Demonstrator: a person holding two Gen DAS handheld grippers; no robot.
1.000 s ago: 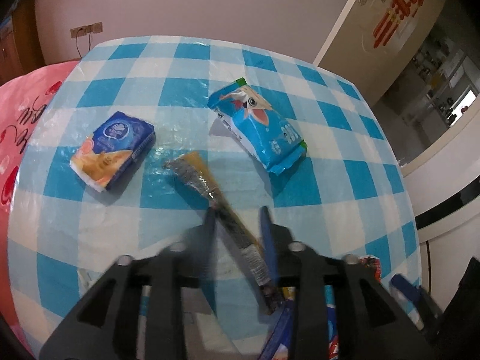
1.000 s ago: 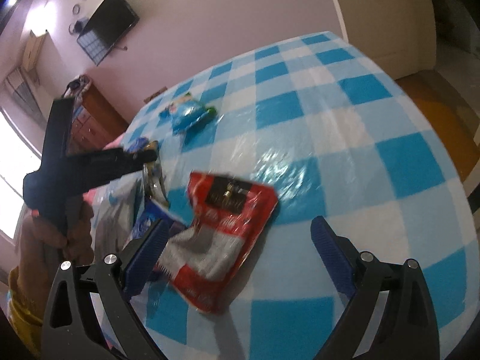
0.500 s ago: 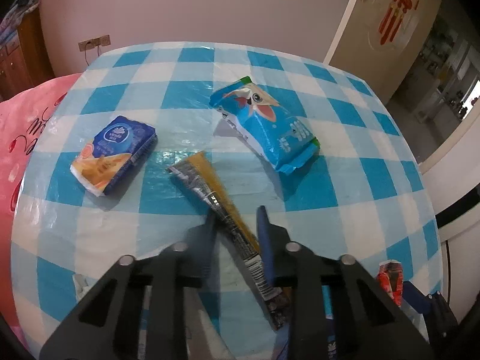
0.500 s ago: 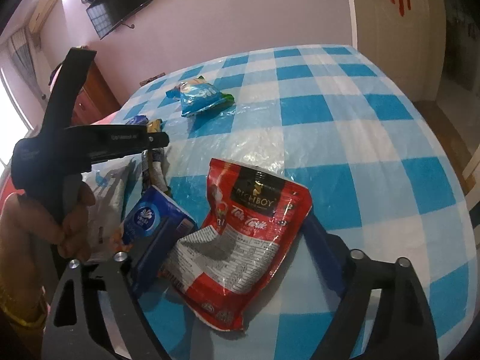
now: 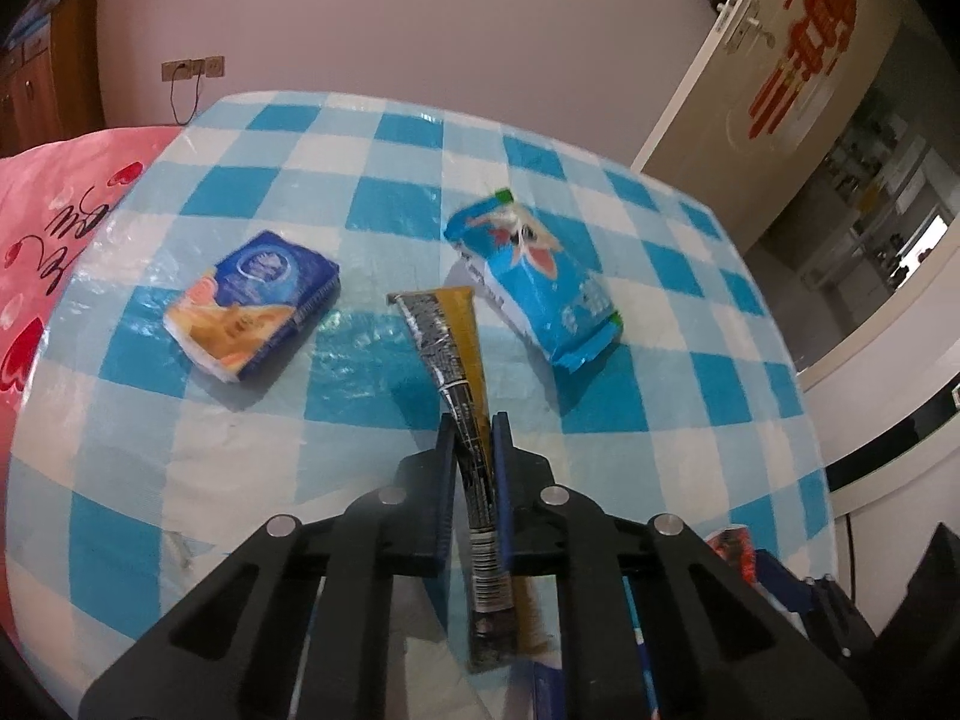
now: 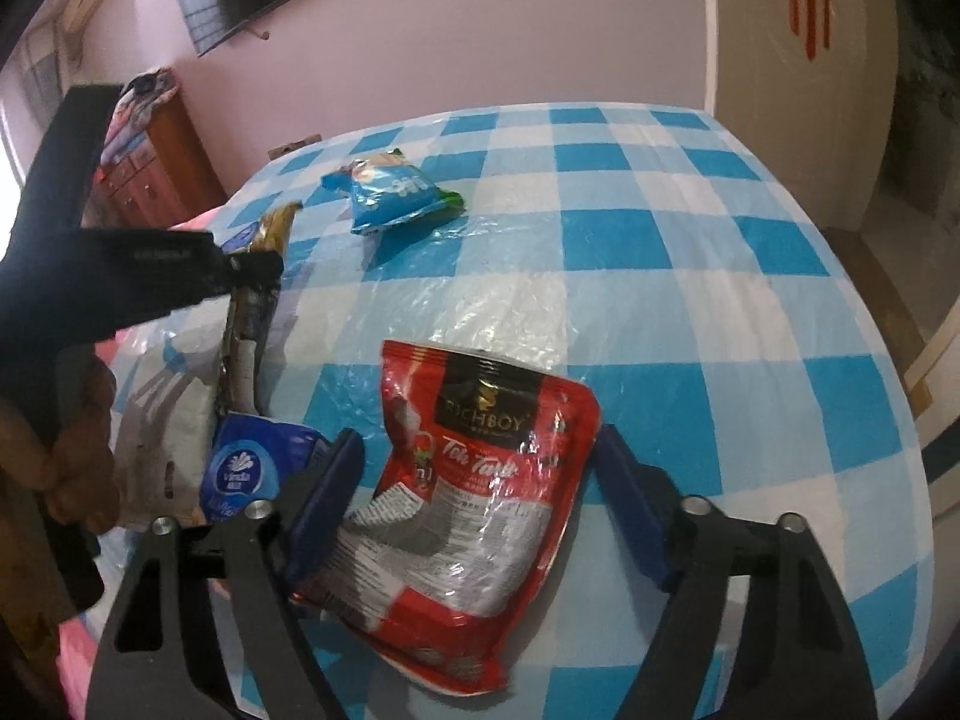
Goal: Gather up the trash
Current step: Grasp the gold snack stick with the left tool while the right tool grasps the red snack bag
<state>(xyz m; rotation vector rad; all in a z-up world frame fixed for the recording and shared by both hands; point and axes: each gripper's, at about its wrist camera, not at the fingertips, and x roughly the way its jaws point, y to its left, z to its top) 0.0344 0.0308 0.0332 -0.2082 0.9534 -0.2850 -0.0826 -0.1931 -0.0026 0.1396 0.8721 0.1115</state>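
A blue-and-white checked tablecloth (image 5: 600, 396) covers the table. The left gripper (image 5: 474, 426) is clamped on a long, crinkled black-and-gold wrapper (image 5: 447, 336), lifting it. The right gripper (image 6: 474, 468) is spread wide around a red, creased snack pouch (image 6: 480, 456) lying flat near the table's front edge.
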